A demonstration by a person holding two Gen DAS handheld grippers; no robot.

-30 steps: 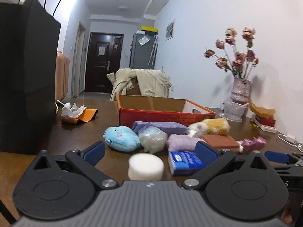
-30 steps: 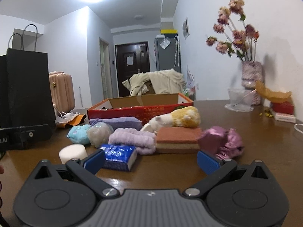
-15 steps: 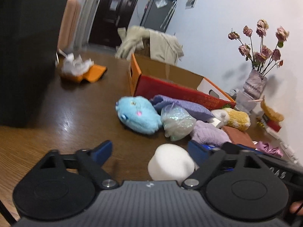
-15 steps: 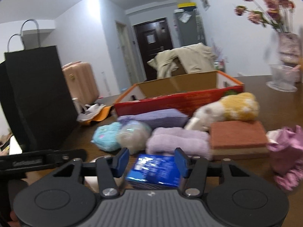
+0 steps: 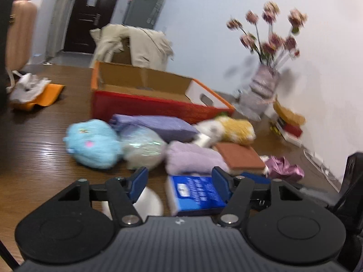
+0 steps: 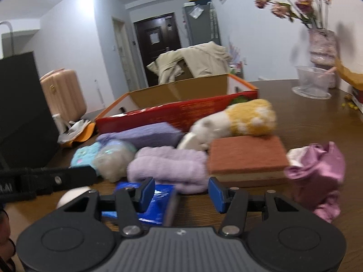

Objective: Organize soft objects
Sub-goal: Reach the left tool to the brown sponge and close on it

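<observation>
Soft things lie in a pile on the brown table in front of a red cardboard box (image 5: 158, 104) (image 6: 181, 111): a light blue plush (image 5: 93, 145), a purple towel roll (image 6: 168, 167), a yellow and white plush (image 6: 245, 120), a brown sponge (image 6: 247, 156) and a pink cloth (image 6: 317, 176). My left gripper (image 5: 179, 181) is open just above a blue tissue pack (image 5: 195, 195), with a white foam puck (image 5: 147, 204) under its left finger. My right gripper (image 6: 181, 191) is open over the same blue pack (image 6: 156, 201).
A black paper bag (image 6: 20, 113) stands at the left. An orange cloth with crumpled tissue (image 5: 34, 90) lies behind it. A vase of dried roses (image 5: 265, 83) and a clear plastic cup (image 6: 313, 81) stand at the right by the wall.
Both grippers have moved forward and down towards the pile. The left one has swung right, from over the white puck to over the blue pack. The right gripper's jaws have narrowed.
</observation>
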